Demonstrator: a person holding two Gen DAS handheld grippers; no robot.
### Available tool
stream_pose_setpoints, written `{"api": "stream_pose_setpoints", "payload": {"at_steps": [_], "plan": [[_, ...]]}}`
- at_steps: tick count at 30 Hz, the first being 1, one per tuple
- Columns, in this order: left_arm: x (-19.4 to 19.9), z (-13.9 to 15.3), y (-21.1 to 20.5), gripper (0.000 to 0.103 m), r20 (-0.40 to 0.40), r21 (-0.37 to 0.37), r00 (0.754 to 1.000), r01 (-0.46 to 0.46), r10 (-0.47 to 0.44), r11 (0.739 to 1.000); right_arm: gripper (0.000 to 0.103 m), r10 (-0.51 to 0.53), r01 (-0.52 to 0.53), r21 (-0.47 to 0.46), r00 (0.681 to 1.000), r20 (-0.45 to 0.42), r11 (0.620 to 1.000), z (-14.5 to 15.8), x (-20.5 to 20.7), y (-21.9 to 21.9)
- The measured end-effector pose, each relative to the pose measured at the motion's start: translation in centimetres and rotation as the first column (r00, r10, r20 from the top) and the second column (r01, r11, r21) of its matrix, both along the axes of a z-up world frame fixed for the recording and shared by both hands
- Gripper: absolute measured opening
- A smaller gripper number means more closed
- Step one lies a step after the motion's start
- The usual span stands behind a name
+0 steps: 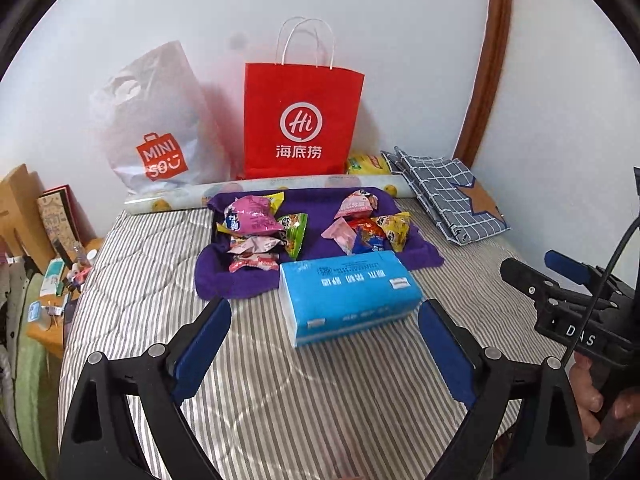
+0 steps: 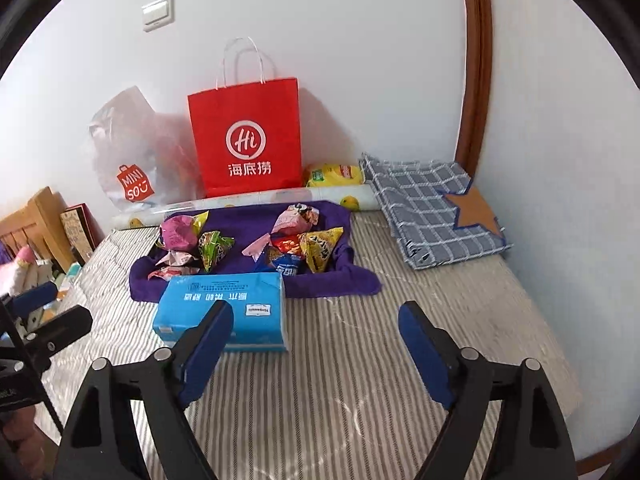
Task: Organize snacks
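Observation:
Two piles of wrapped snacks lie on a purple towel [image 1: 224, 280]: a left pile [image 1: 256, 224] of pink, green and red packets, and a right pile [image 1: 368, 224] of pink, red and yellow ones. A blue tissue pack [image 1: 348, 292] lies just in front of the towel. My left gripper [image 1: 325, 314] is open and empty, hovering short of the tissue pack. In the right wrist view the same piles [image 2: 188, 240] [image 2: 304, 244], towel [image 2: 340, 280] and tissue pack [image 2: 224, 304] show. My right gripper [image 2: 316, 314] stands open with nothing between its fingers, to the right of the pack.
A red paper bag [image 1: 302, 120] and a white plastic bag [image 1: 156, 128] stand against the wall behind a rolled printed sheet [image 1: 256, 190]. A yellow packet [image 1: 366, 164] and a folded checked cloth [image 1: 444, 196] lie at the back right. A cluttered bedside table [image 1: 60, 280] is at the left.

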State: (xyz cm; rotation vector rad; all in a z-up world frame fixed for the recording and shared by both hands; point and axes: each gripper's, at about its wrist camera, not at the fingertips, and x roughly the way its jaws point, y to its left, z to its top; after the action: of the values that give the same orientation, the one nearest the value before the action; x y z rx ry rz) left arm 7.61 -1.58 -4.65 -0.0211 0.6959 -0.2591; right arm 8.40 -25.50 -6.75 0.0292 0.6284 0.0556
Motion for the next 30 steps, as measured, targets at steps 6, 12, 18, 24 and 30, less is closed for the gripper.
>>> {"api": "stream_pose_setpoints", "payload": {"at_steps": [6, 12, 18, 24, 30], "plan": [[-1.6, 0.3, 0.0, 0.096, 0.0, 0.009, 1.0, -0.023, 0.023, 1.0, 0.102, 0.002, -0.002, 0.031, 1.0, 0.014, 1.0, 0.5, -1.6, -0.3], [-2.2, 0.6, -0.2, 0.096, 0.015, 0.027, 0.999, -0.036, 0.036, 0.999, 0.102, -0.021, 0.02, 0.055, 1.0, 0.006, 0.998, 0.4, -2.1, -0.9], [-2.3, 0.8, 0.2, 0.096, 0.02, 0.013, 0.998, -0.053, 0.052, 0.999, 0.102, -0.032, 0.031, 0.048, 0.999, 0.012, 0.998, 0.6, -2.4, -1.0], [-2.5, 1.0, 0.0, 0.096, 0.023, 0.019, 0.999, -0.048, 0.047, 0.999, 0.102, -0.033, 0.032, 0.054, 0.999, 0.01, 0.998, 0.6, -2.7, -1.1], [-2.7, 1.2, -0.2, 0.096, 0.03, 0.024, 0.999, -0.038, 0.038, 0.999, 0.102, -0.035, 0.035, 0.056, 0.999, 0.011, 0.998, 0.6, -2.9, -1.1]]}}
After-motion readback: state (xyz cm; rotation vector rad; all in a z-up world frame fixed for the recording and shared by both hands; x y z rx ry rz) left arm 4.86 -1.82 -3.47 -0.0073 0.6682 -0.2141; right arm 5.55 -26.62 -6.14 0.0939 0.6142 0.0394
